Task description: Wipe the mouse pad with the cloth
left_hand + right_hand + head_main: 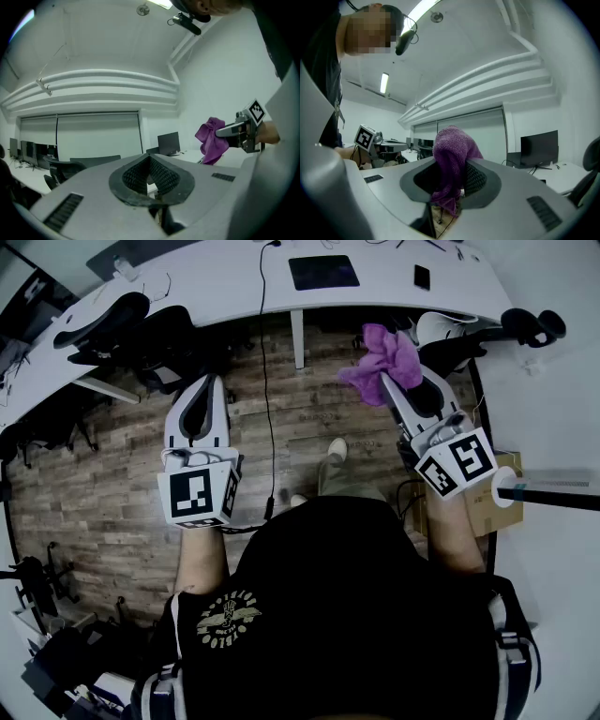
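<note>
My torso blocks the lower head view, and the cloth (382, 360) hides the jaw tips of my right gripper (398, 388), which clamp it. The cloth is purple, fuzzy and bunched. The dark mouse pad (323, 271) lies on the desk (216, 277), back from its near edge, well apart. My left gripper (206, 385) is closed on nothing.

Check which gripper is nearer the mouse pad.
Right. The right gripper, shut on the purple cloth, is below-right of the mouse pad in the head view; the left gripper sits farther off, lower left.
</note>
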Demonstrator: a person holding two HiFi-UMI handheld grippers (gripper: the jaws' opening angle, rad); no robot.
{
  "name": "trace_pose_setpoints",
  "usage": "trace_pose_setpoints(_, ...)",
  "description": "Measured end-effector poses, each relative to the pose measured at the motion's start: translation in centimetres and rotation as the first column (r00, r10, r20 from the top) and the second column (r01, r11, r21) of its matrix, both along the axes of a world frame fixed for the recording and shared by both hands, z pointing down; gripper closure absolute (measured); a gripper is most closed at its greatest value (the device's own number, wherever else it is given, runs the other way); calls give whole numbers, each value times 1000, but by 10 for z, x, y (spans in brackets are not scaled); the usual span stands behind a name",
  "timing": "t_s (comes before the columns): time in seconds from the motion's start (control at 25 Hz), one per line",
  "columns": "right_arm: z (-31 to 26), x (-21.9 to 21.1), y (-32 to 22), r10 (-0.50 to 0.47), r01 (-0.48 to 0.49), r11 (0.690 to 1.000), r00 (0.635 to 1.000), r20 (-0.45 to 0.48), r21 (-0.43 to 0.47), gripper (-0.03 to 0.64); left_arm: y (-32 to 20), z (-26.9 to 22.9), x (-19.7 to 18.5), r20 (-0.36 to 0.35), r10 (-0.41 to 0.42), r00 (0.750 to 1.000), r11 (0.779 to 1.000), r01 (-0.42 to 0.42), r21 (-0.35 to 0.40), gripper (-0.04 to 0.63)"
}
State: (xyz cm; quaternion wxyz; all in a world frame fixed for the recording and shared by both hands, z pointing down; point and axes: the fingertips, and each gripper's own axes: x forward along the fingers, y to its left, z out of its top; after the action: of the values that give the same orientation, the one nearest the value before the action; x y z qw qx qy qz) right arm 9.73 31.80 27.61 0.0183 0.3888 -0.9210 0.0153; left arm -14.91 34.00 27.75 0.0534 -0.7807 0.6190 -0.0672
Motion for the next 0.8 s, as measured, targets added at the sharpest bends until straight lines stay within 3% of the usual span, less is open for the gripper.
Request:
trace_pose_setpoints(0.4, 35, -29, -25, -19, 19, 996, 1000, 0, -90, 508, -25, 28, -7, -10, -23, 1000, 998, 23, -50, 592)
trace_pose_setpoints(0.8, 47, -37, -74, -66, 67, 991, 998, 12, -114, 508, -82, 28, 3, 6, -13, 1000, 998, 14, -60, 593)
